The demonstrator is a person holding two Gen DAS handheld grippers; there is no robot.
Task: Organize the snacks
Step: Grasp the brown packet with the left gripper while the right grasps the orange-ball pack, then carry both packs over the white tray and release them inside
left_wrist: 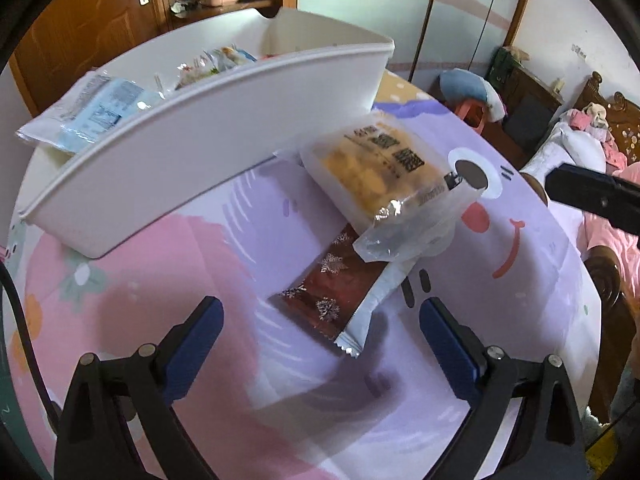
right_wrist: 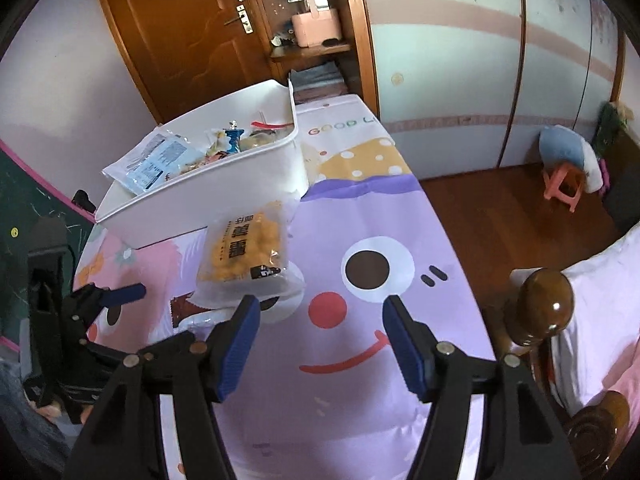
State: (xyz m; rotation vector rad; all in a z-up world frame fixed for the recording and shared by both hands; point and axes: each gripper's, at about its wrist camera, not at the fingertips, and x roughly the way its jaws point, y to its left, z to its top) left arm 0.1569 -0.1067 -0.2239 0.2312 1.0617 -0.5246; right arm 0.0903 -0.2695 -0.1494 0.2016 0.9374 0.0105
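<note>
Your left gripper [left_wrist: 322, 322] sits lowest in its own view, blue pads spread wide with nothing between them, hovering over the cartoon tablecloth [left_wrist: 168, 280]. Just beyond the pads lies a dark red snack packet [left_wrist: 330, 286] with snowflake prints and a white crimped end, flat on the cloth and pointing toward you. Lapping over its far end is a clear packet of yellow puffs [left_wrist: 380, 176]; its crumpled transparent tail rests on the red one, and its far edge comes up against the white bin [left_wrist: 192, 152]. Your right gripper [right_wrist: 320, 314] is likewise spread, holding nothing, with its left pad [right_wrist: 240, 340] just beside the puffs packet's near edge; whether they touch, you cannot tell. From the left wrist view you only catch a black piece of that tool at the right edge.

Behind the two packets the bin's long wall stands between you and what is inside. Over its rim you can see a pale blue printed packet [left_wrist: 96, 114] leaning out at the left corner and a jumble of other wrappers [right_wrist: 236, 142] deeper in.

Farther off, past the table's right side, a wooden bedpost [right_wrist: 546, 300] rises close to the cloth edge, then a pink stool [right_wrist: 564, 184] on the wood floor, and at the back a brown door [right_wrist: 168, 36]
</note>
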